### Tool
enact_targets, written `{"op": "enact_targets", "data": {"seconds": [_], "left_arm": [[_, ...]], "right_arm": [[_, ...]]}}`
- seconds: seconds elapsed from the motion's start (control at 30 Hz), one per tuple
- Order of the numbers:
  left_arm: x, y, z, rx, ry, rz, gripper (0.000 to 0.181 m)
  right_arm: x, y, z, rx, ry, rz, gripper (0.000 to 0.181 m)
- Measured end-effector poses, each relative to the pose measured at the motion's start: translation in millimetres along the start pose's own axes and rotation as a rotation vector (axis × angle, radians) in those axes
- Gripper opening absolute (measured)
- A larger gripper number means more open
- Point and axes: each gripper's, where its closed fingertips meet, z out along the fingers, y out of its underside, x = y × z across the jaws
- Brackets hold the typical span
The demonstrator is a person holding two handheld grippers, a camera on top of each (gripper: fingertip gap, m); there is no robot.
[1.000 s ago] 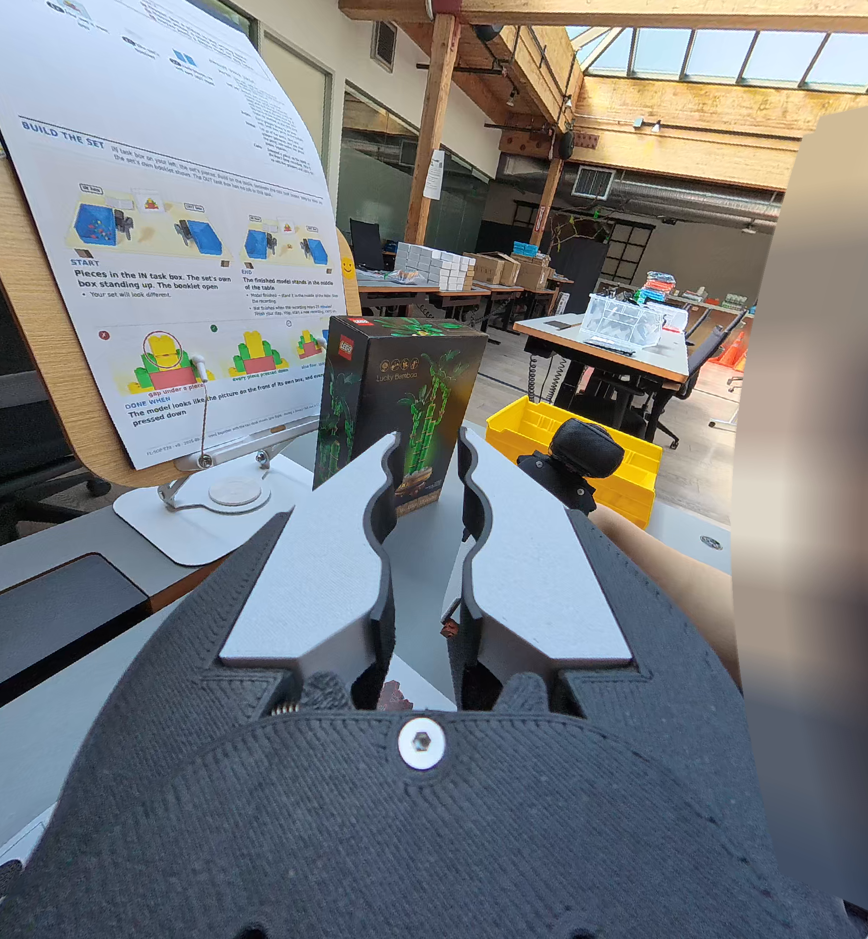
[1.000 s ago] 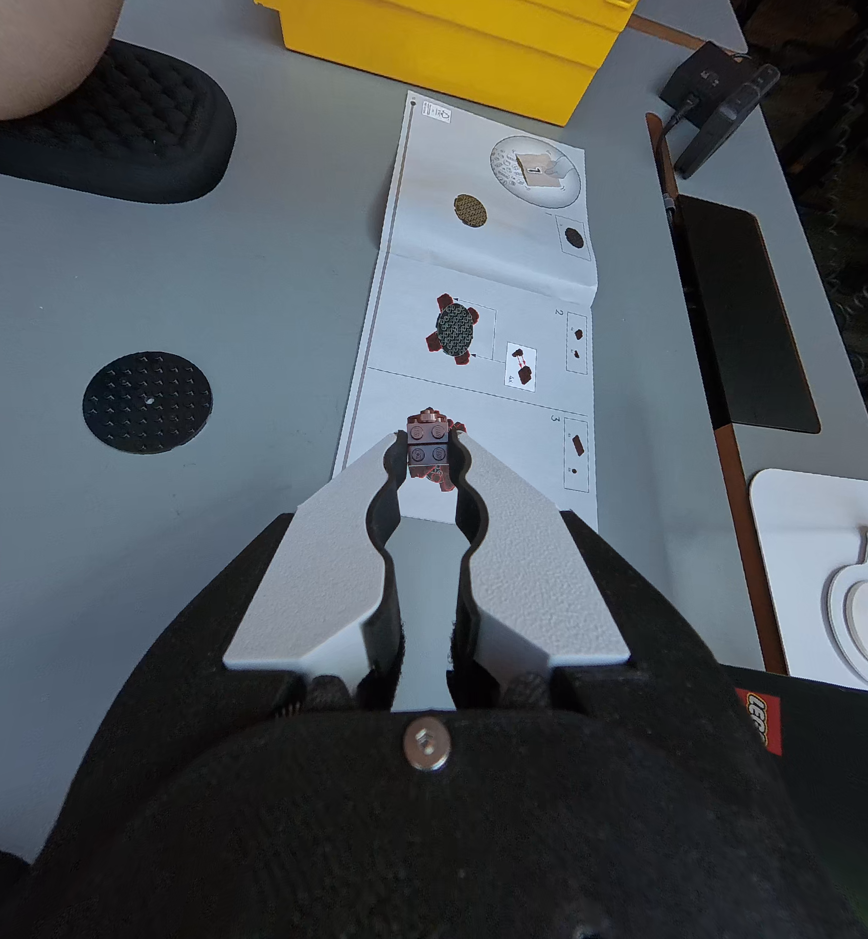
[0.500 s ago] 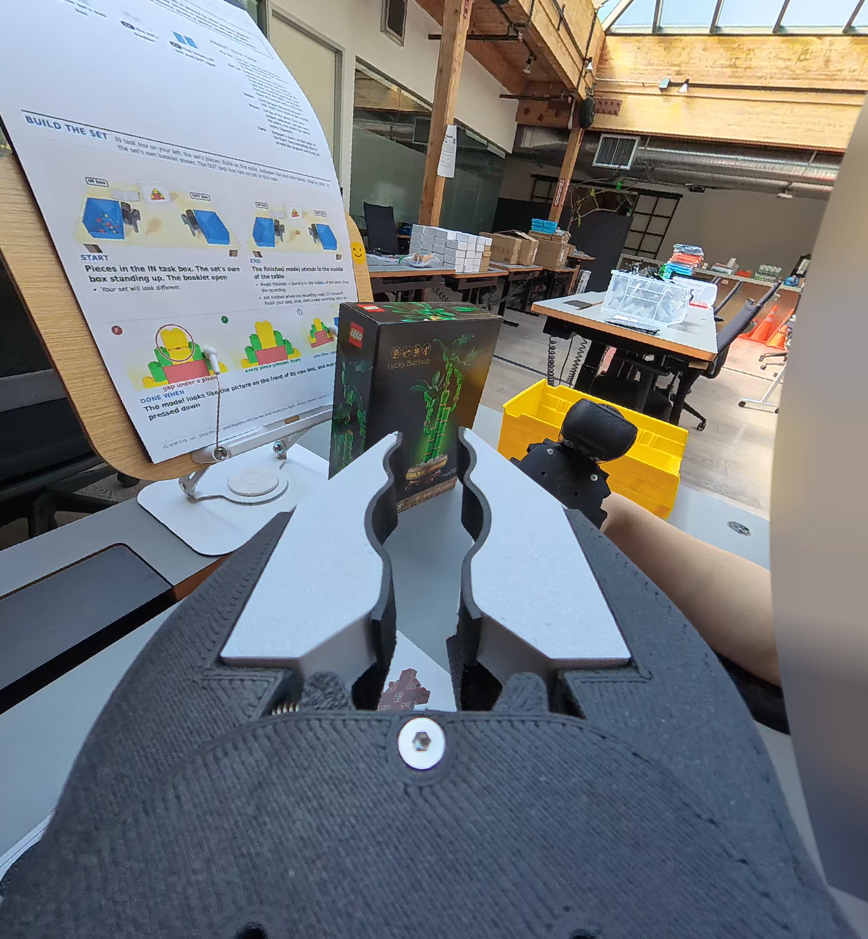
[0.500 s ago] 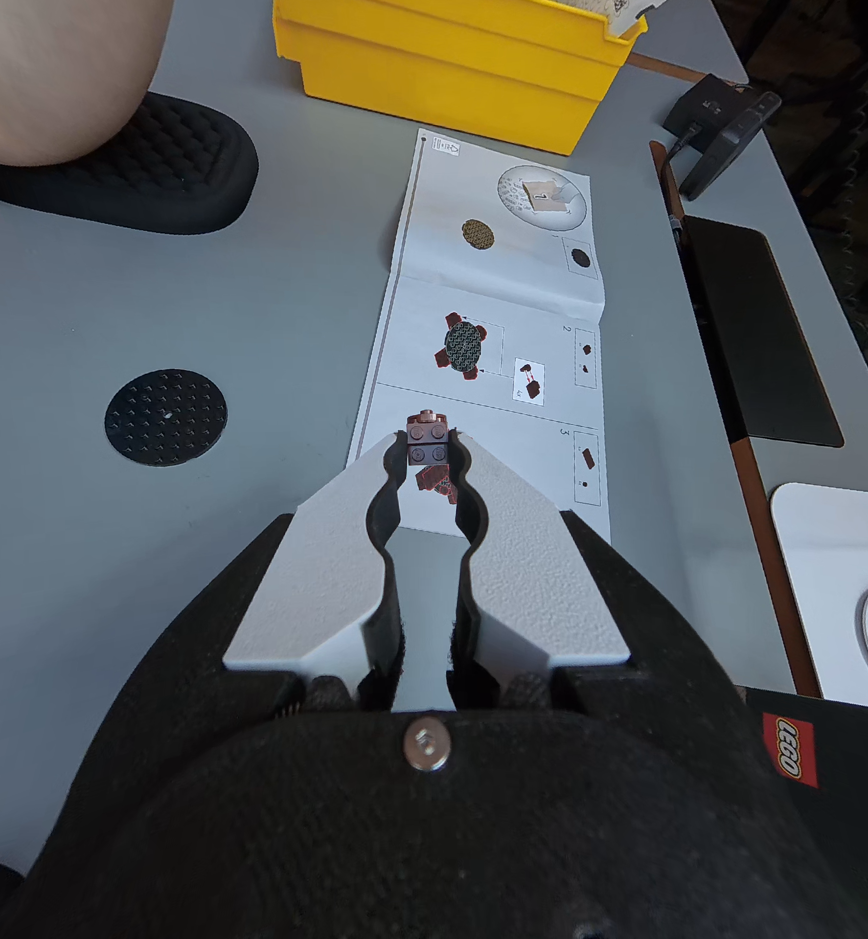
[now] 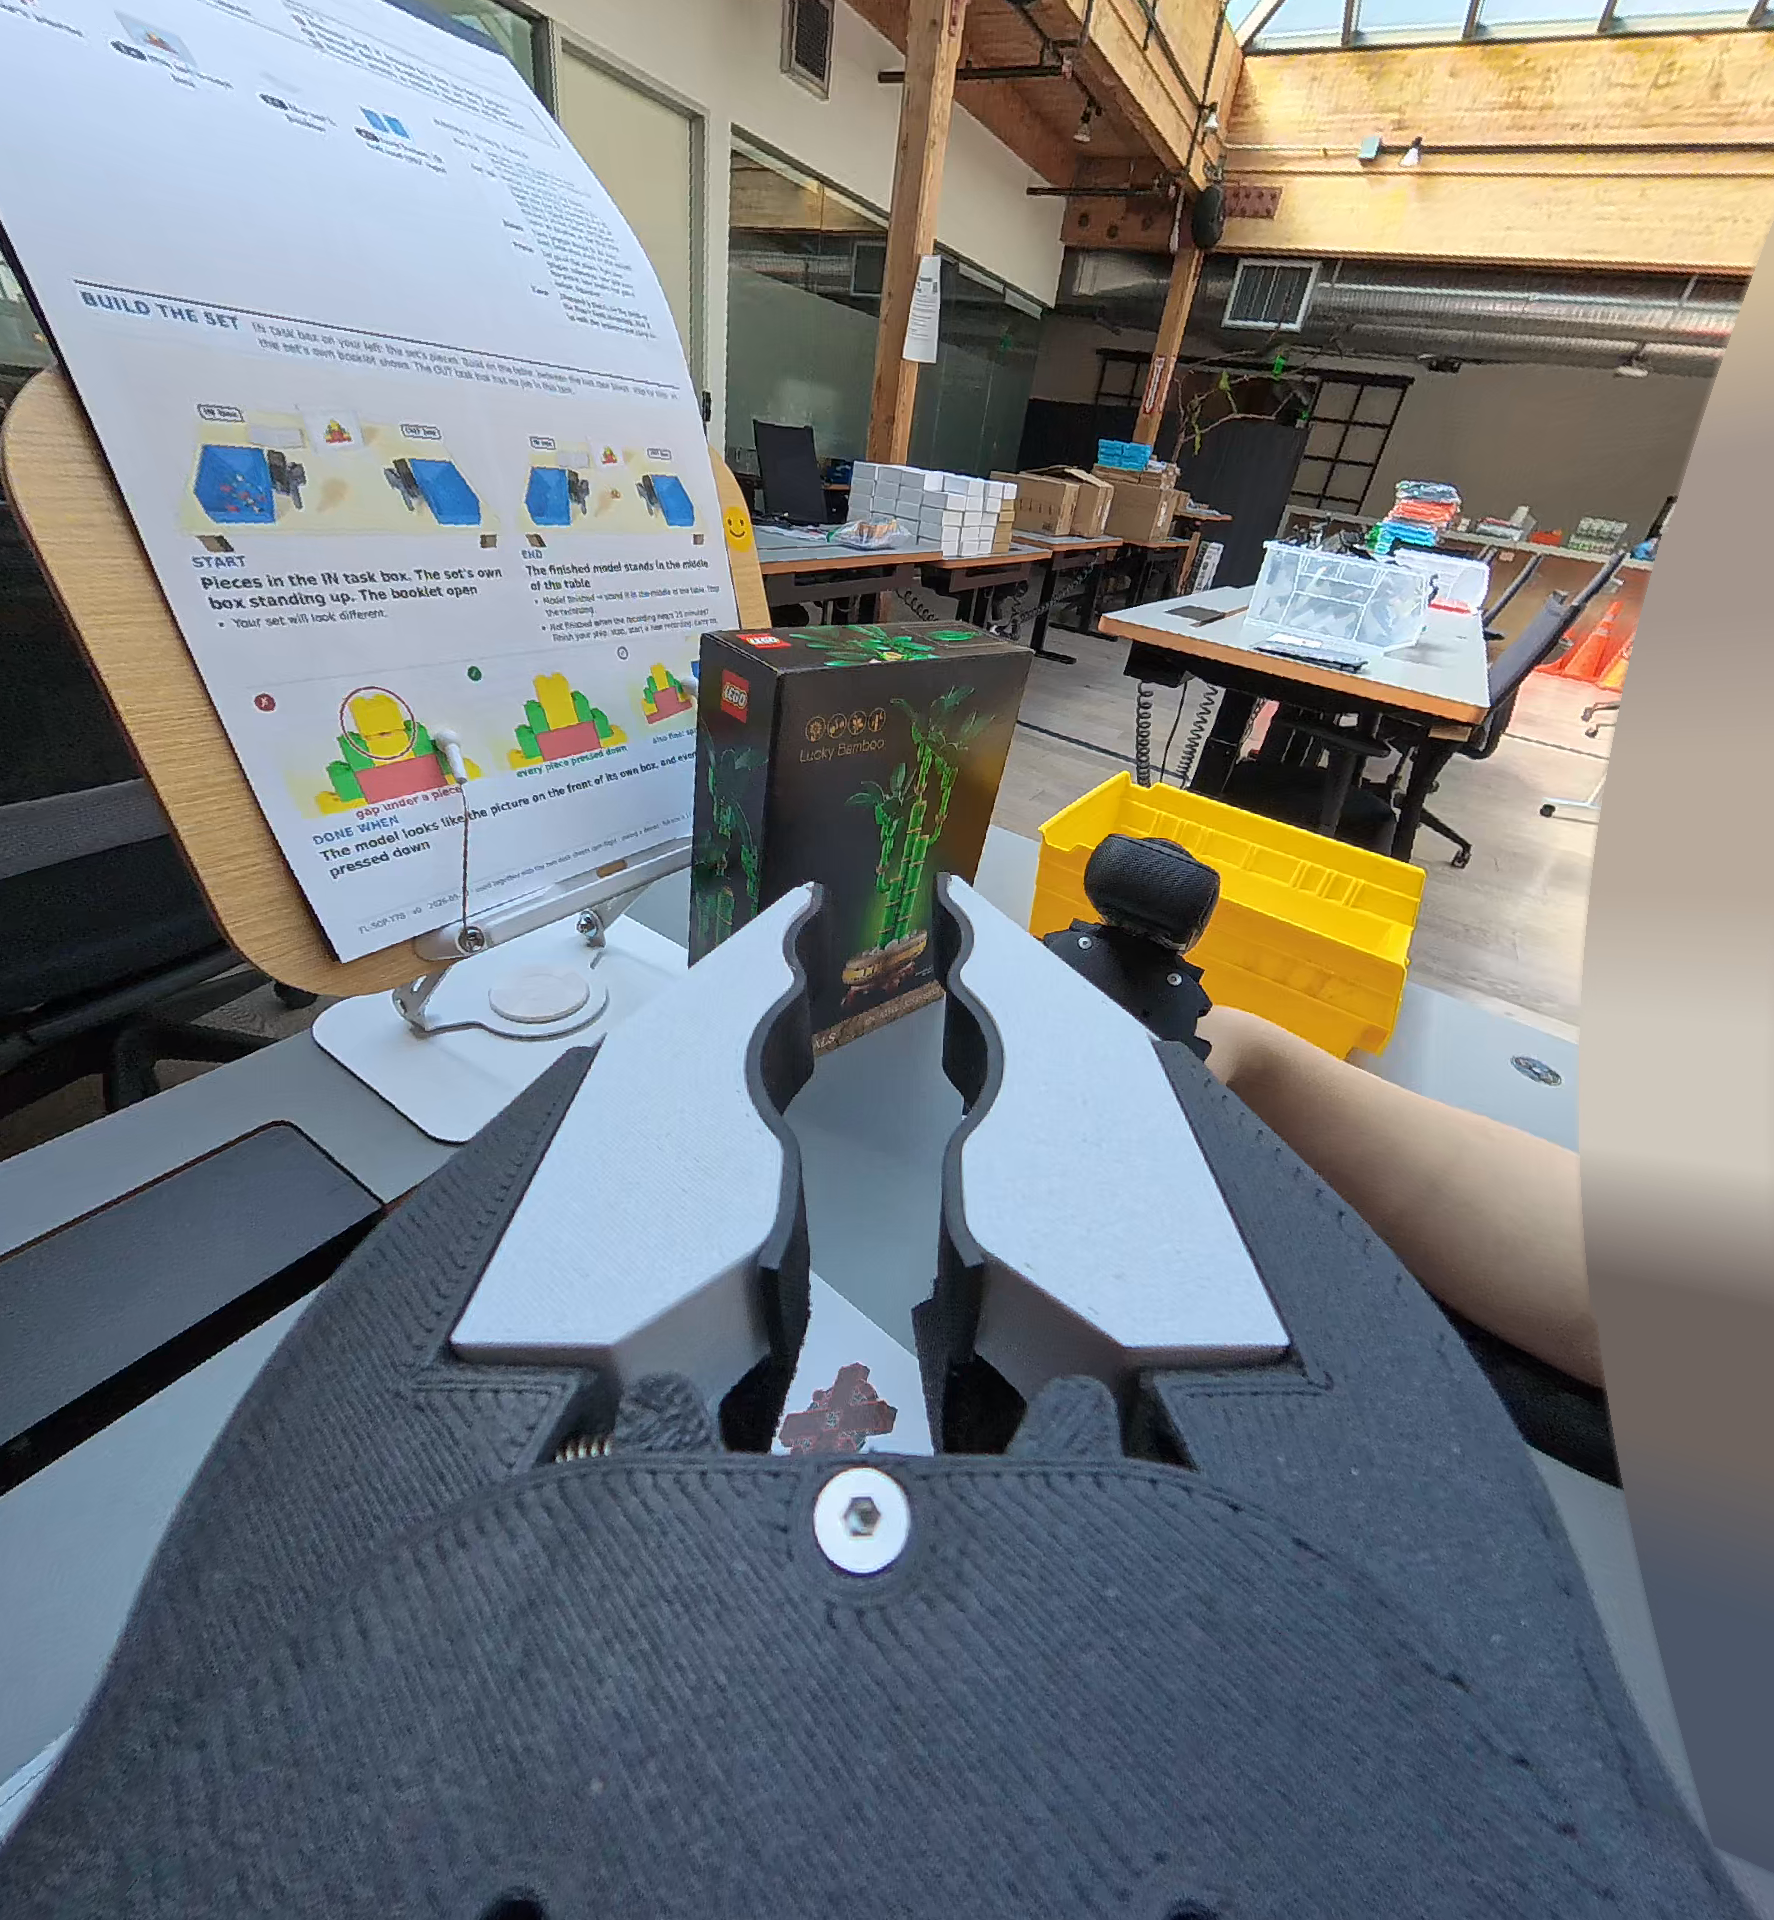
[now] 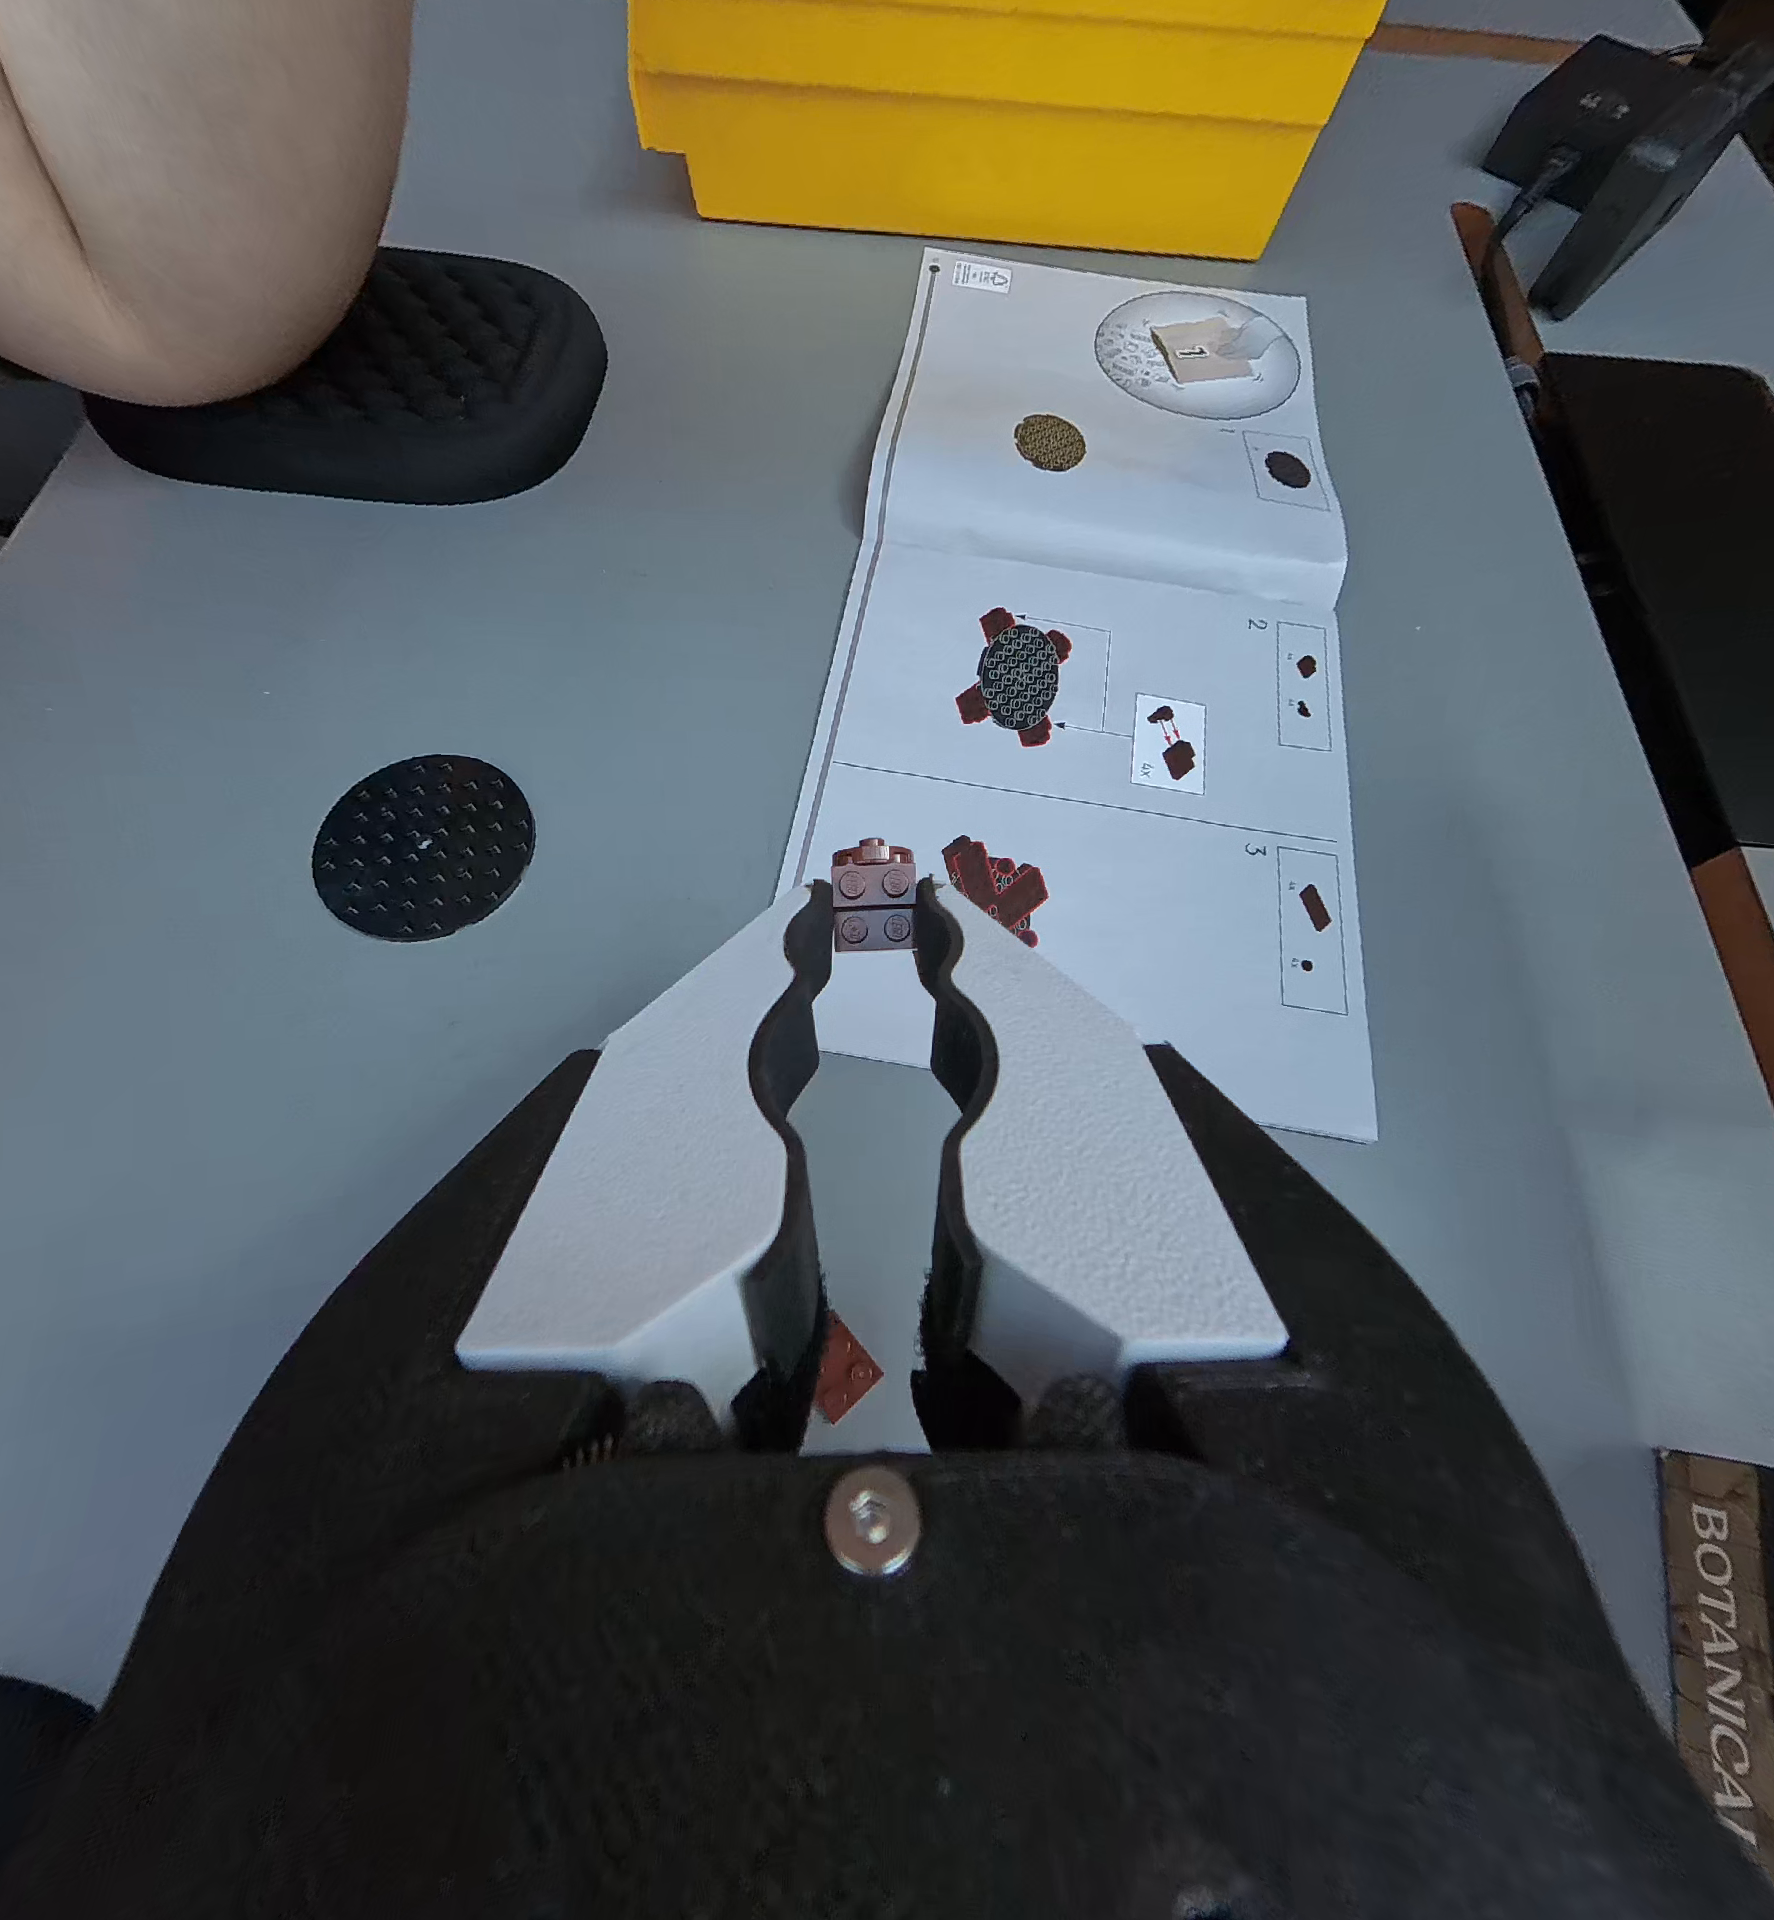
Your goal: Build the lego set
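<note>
So our right gripper has its fingertips clamped on a small brown brick, two studs wide and two rows deep. Its studded face looks up at the camera, its long axis runs away from us along the fingers, and a single round stud sticks off the far end. We're holding it above the near left corner of the booklet, which lies unfolded on the grey table with its long side running away toward the yellow bin. The black round plate lies flat on the table to the left, well apart from the brick. Another reddish piece peeks through low between our fingers.

Our left gripper is empty, its fingers parted with just a gap between the tips. It points level across the table at the set box, which stands upright.

Only the left view gives us the box front, the instruction sheet on its stand and the room behind. Only the right view shows the brick, the plate and the booklet's pages; the left view just catches a sliver of booklet low between its fingers.
</note>
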Motion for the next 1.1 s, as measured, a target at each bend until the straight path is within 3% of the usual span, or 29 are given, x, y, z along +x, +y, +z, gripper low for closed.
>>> {"op": "enact_targets", "data": {"seconds": [0.37, 0.77, 1.1], "left_arm": [[3, 2, 2, -0.009, 0.012, -0.004, 0.017], [7, 1, 2, -0.005, 0.02, 0.01, 0.016], [6, 2, 3, -0.008, 0.019, 0.007, 0.016]], "right_arm": [[-17, -5, -7, 0.039, -0.123, 0.05, 0.015], [-38, -23, -29, 0.215, -0.352, 0.174, 0.015], [-38, -29, -38, 0.275, -0.38, 0.195, 0.015]]}}
